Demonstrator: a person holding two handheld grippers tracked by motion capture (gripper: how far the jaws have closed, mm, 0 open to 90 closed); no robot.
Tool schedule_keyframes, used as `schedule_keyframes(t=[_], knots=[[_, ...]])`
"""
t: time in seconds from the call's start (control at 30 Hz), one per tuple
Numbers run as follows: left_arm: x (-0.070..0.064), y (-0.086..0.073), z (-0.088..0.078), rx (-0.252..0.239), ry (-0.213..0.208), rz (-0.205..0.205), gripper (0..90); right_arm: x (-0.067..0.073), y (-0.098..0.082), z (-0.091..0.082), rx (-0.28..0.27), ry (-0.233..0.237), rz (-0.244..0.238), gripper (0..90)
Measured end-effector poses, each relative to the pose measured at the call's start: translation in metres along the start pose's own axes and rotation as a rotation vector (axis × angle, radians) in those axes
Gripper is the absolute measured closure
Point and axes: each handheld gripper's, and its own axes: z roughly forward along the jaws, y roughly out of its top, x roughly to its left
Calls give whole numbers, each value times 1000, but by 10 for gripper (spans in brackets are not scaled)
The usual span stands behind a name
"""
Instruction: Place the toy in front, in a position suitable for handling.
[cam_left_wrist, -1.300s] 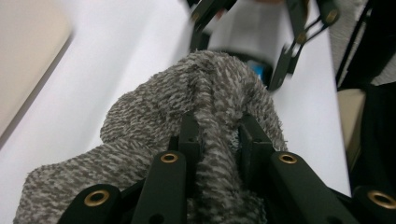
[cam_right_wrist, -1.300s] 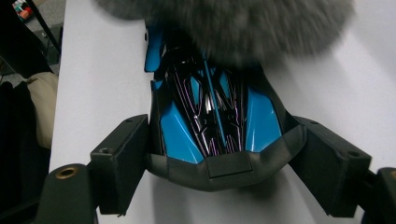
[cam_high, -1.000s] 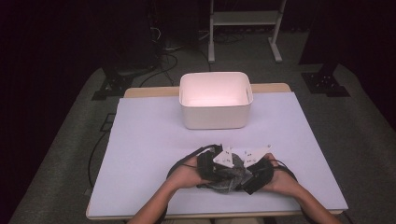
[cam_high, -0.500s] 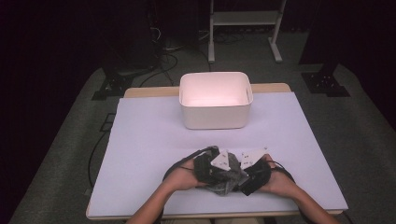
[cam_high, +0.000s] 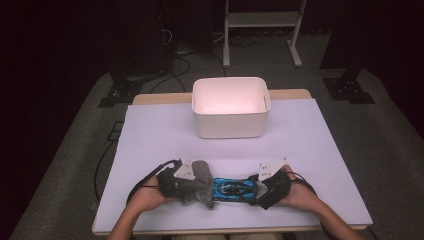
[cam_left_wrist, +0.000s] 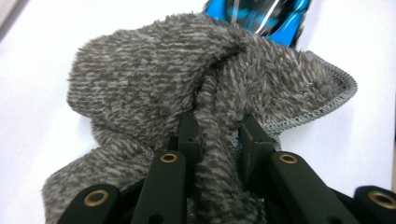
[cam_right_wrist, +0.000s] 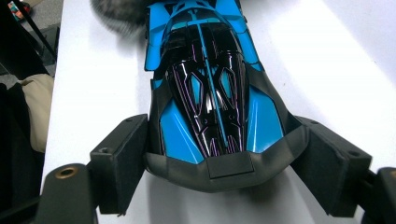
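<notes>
A blue and black toy car (cam_high: 234, 189) (cam_right_wrist: 205, 93) lies on the white table near its front edge. My right gripper (cam_high: 257, 192) (cam_right_wrist: 224, 158) is closed on the car's end, one pad against each side. A grey fuzzy cloth (cam_high: 199, 181) (cam_left_wrist: 140, 79) sits bunched at the car's left end and touches it. My left gripper (cam_high: 192, 186) (cam_left_wrist: 217, 126) is shut on a fold of this cloth. Beyond the cloth, the left gripper view catches the car's tip (cam_left_wrist: 257, 14).
A white bin (cam_high: 230, 125), open and with nothing seen inside, stands at the back middle of the table (cam_high: 150, 140). Cables trail from both grippers toward the front edge. Dark floor and equipment stands surround the table.
My left hand has moved left with the grey cloth, pulling it off the blue car, which now lies uncovered between the hands. The right hand has stayed put.
</notes>
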Motion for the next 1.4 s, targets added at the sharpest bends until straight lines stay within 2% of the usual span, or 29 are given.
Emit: schedule_keyframes(t=[0.07,0.17,0.3,0.37,0.4,0.47,0.5,0.53,0.6,0.63,0.67,0.7,0.73,0.77,0.8,0.87,1.0,1.07,1.33,1.4], knots=[[2,-6,-5,-12,3,-16,744,0,0,0,1,-2,-2,211],[2,-8,-6,-8,3,-16,744,1,0,0,3,-4,0,210],[0,-1,-2,-18,-16,2,744,1,1,1,3,-5,-2,210],[-4,11,5,-46,-45,19,744,1,1,1,2,-5,1,210],[-4,11,5,-46,-45,19,744,1,1,1,2,-5,1,210],[-6,22,10,-57,-64,41,744,1,1,1,2,-4,-2,210],[-10,36,17,-66,-82,68,744,1,1,1,2,-3,-3,210],[-10,36,17,-66,-82,68,744,1,2,1,3,-4,-5,210],[-13,53,24,-79,-101,100,744,1,2,2,4,-3,-4,210],[-17,69,31,-90,-120,132,744,1,2,2,3,-3,-4,210],[-17,69,31,-90,-120,132,744,1,2,2,4,-2,-5,210],[-20,78,34,-97,-132,152,744,1,2,2,4,-2,-5,210],[-25,95,41,-105,-154,191,744,1,2,2,4,-3,-5,210],[-25,95,41,-105,-154,191,744,1,2,2,4,-3,-6,210],[-30,109,48,-109,-170,219,744,1,2,2,4,-2,-4,210],[-33,121,56,-99,-185,244,744,0,2,2,3,-1,-7,210],[-33,123,67,-64,-196,241,744,0,0,1,3,1,-4,209],[-31,122,67,-63,-201,236,744,0,0,1,3,-1,-6,209],[-22,105,55,-61,-175,196,744,1,3,4,4,-1,-12,209],[-16,93,46,-62,-162,173,742,1,3,5,3,0,-10,209]])
